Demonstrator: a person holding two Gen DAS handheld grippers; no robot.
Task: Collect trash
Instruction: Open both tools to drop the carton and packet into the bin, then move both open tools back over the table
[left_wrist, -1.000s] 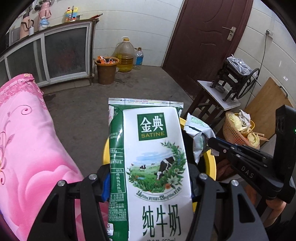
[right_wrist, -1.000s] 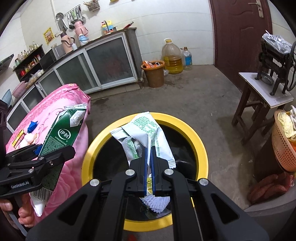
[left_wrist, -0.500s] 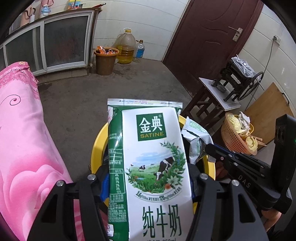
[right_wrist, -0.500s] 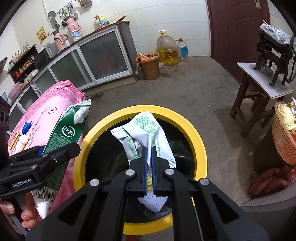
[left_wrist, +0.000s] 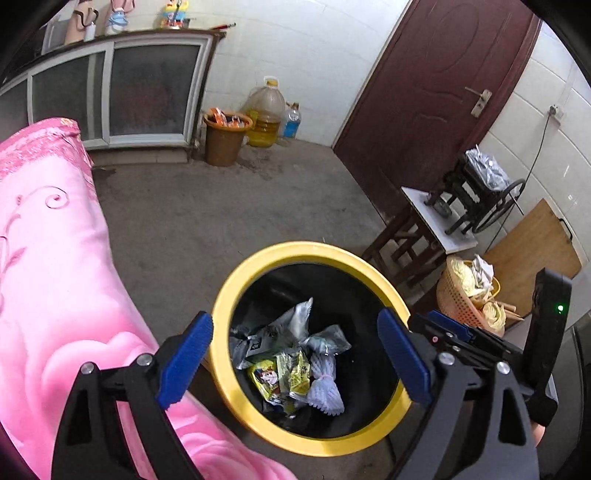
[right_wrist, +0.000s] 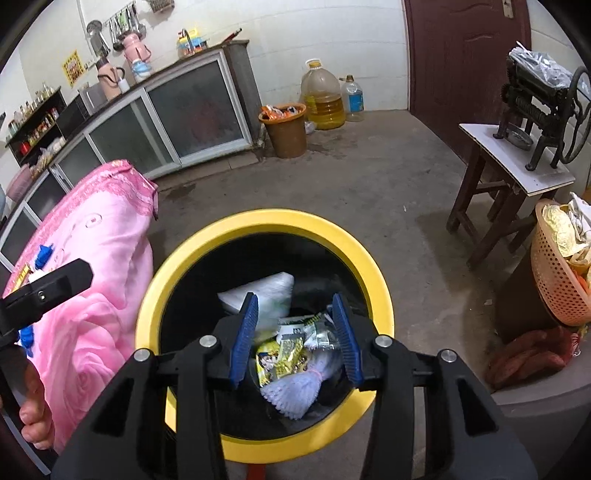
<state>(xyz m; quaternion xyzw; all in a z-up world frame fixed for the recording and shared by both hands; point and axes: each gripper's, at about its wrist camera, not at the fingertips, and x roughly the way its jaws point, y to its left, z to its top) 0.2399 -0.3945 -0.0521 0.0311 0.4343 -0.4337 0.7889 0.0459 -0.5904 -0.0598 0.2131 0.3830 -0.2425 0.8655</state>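
A black trash bin with a yellow rim (left_wrist: 236, 280) (right_wrist: 373, 266) stands on the floor right below both grippers. Inside lie crumpled wrappers (left_wrist: 280, 336), a yellow snack packet (left_wrist: 280, 376) (right_wrist: 280, 358) and a white foam net (left_wrist: 325, 387) (right_wrist: 295, 391). A white bag (right_wrist: 269, 291) is blurred inside the bin in the right wrist view. My left gripper (left_wrist: 295, 354) is open and empty over the bin. My right gripper (right_wrist: 295, 336) is open and empty over the bin. The milk carton is not visible.
A pink-covered table (left_wrist: 44, 266) (right_wrist: 96, 258) lies left of the bin. A wooden stool with a hand-crank machine (right_wrist: 517, 162) and an orange basket (right_wrist: 554, 280) are to the right. A brown bucket (right_wrist: 286, 129) and oil jug (right_wrist: 323, 96) stand by the cabinet.
Both grippers opened. The milk carton left the left gripper and the white-green wrapper left the right gripper. The bin's inside now shows.
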